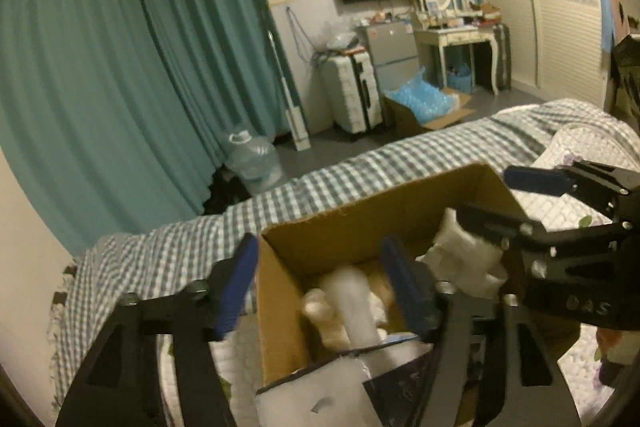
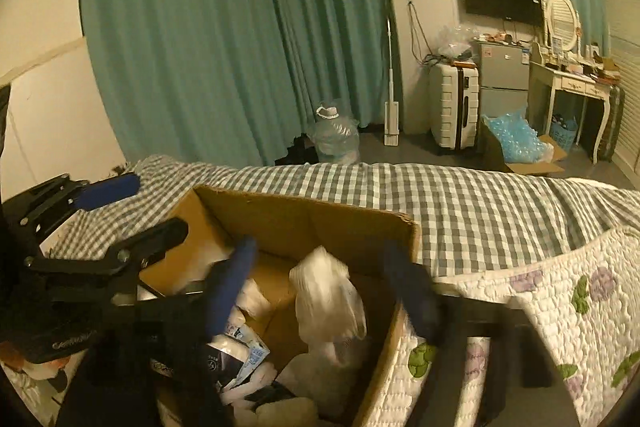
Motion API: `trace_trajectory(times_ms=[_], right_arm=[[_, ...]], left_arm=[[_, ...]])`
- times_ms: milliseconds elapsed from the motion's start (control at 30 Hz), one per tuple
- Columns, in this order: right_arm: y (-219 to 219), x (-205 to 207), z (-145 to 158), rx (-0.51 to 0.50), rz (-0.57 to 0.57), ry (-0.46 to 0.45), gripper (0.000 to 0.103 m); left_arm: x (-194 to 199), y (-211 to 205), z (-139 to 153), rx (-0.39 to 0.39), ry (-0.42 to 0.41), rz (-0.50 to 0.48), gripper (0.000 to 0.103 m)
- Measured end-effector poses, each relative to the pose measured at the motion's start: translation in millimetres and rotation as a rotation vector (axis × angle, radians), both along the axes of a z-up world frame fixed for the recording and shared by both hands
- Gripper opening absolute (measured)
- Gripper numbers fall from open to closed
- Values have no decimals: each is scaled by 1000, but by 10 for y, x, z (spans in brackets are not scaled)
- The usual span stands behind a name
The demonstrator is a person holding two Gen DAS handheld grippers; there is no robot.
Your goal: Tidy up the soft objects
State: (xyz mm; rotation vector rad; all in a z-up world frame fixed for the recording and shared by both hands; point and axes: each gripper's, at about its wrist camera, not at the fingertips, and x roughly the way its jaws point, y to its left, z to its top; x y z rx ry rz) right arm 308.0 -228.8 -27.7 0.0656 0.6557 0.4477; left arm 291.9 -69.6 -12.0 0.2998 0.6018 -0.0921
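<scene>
Soft objects, white and cream, lay in the cardboard box on the checked bedspread: in the left wrist view a pale roll sat just ahead of and between the spread-apart, empty fingers of the left gripper, long axis running away from them, with the right gripper to the right over the box. In the right wrist view a white bag stood upright between the parted, empty fingers of the right gripper, nearer to it than to the left gripper, also released.
</scene>
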Motion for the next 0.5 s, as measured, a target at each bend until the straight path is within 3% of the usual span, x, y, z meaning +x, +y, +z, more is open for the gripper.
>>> trace_trajectory(times_ms=[133, 267, 500], right_arm=[[-135, -99, 192, 4, -37, -11, 76], [-299, -357, 639, -14, -66, -61, 76], [-430, -1102, 1654, -63, -114, -204, 81]], left_arm=[[-83, -4, 96, 8, -28, 15, 69], [-245, 19, 317, -20, -45, 32, 69], [-938, 127, 1190, -107, -173, 36, 70]])
